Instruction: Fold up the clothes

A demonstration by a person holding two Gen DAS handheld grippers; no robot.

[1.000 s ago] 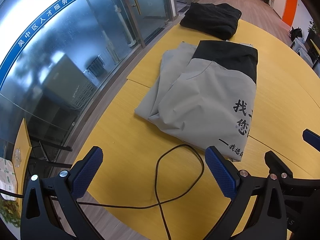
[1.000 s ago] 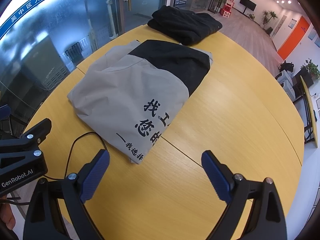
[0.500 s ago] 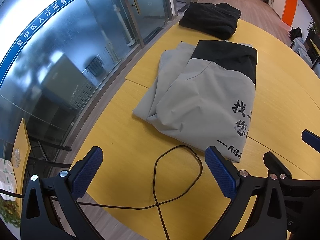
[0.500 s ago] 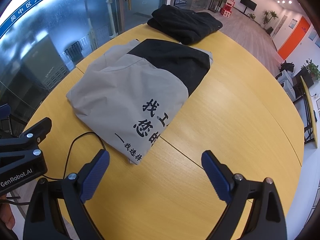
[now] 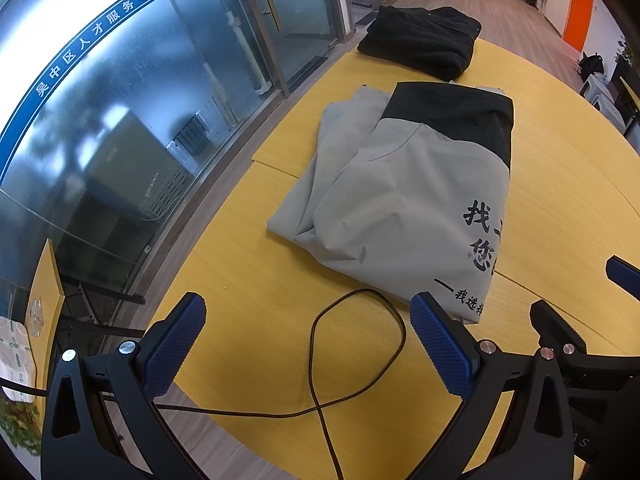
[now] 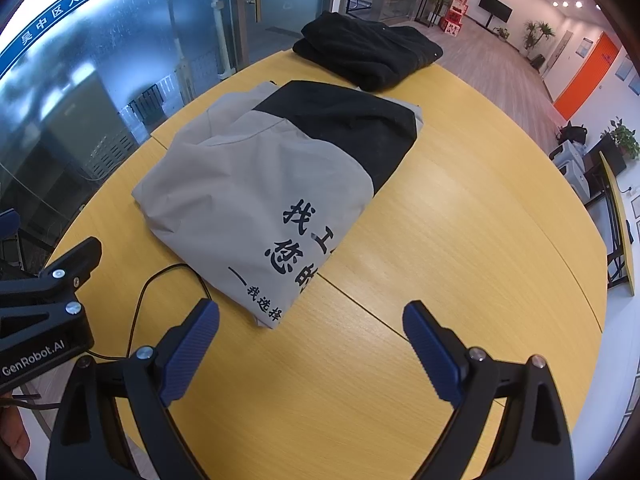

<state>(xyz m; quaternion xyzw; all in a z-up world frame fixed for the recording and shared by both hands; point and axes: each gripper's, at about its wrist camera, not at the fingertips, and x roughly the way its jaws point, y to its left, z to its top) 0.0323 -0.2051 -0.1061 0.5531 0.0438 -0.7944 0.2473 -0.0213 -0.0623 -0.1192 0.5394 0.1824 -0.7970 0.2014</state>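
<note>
A grey jacket [image 5: 400, 208] [image 6: 256, 192] with a black top panel and black printed characters lies folded on the yellow wooden table [image 5: 248, 280] [image 6: 460, 240]. Farther back rests a folded black garment [image 5: 420, 42] [image 6: 368, 54]. My left gripper [image 5: 308, 344] hovers open over the near table edge, short of the jacket's near corner, with nothing between its fingers. My right gripper [image 6: 312, 344] is open too, just in front of the jacket's printed corner and empty. The left gripper's body [image 6: 44, 312] shows at the left of the right wrist view.
A thin black cable [image 5: 352, 344] [image 6: 160, 280] loops on the table between the left gripper and the jacket. A glass wall [image 5: 140, 100] with a blue band runs along the left. The table's right half [image 6: 500, 208] is bare wood; beyond it an office floor.
Both views have drifted slightly; the jacket sits a touch farther left and up in the frames. Both grippers stay open and empty.
</note>
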